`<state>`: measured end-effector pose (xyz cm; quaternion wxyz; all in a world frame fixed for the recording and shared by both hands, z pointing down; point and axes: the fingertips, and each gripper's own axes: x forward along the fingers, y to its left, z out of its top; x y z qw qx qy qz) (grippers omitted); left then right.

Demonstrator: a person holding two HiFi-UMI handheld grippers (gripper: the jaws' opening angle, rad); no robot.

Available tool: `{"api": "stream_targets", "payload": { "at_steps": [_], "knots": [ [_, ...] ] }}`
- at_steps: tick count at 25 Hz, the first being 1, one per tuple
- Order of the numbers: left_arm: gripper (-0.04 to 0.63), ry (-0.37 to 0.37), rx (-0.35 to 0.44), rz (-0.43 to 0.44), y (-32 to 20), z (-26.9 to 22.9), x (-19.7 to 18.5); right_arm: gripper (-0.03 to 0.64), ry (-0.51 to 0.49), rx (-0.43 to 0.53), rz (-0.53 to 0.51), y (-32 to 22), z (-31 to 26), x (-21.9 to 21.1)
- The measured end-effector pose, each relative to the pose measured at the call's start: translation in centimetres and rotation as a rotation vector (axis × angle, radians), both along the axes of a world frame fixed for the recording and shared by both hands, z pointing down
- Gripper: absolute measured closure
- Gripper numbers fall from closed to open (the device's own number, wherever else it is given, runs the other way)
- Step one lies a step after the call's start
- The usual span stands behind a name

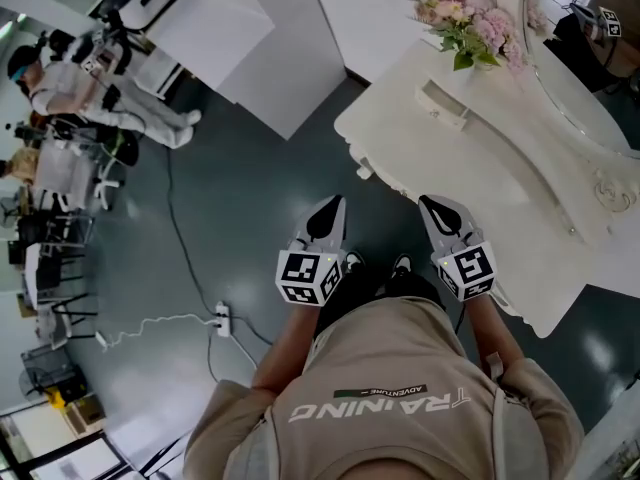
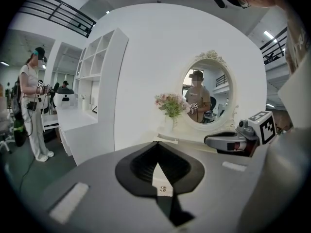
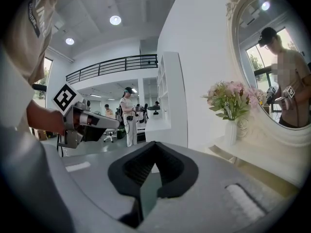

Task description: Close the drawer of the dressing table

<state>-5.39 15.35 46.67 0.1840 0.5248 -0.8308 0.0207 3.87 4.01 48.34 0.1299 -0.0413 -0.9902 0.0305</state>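
Left tool (image 1: 335, 206), right tool (image 1: 433, 206) shut, dressing table (image 1: 520, 183) ahead

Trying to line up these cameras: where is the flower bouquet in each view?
Head view: flower bouquet top right, on the dressing table.
Left gripper view: flower bouquet at centre, just left of the oval mirror.
Right gripper view: flower bouquet right of centre, at the oval mirror's lower left.
Shared landmark: the oval mirror.

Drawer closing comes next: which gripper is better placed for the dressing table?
Probably right: the right gripper hangs beside the front edge of the dressing table; the left gripper is over the floor, farther out. Both are shut and empty.
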Motion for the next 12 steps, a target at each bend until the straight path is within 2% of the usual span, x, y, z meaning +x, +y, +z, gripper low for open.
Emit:
{"api": "stream_targets", "payload": {
  "at_steps": [8,12],
  "knots": [
    [0.577,0.007,0.032,0.078,-1.3,0.1,-5.2,0.614,0.016,0.029,0.086,-0.4,-0.5,-4.0],
    [0.577,-0.023,0.052,0.134,-2.2,-0.6,-9.0,0.615,0.01,0.039,0.155,-0.7,-1.1,-6.8]
  ]
}}
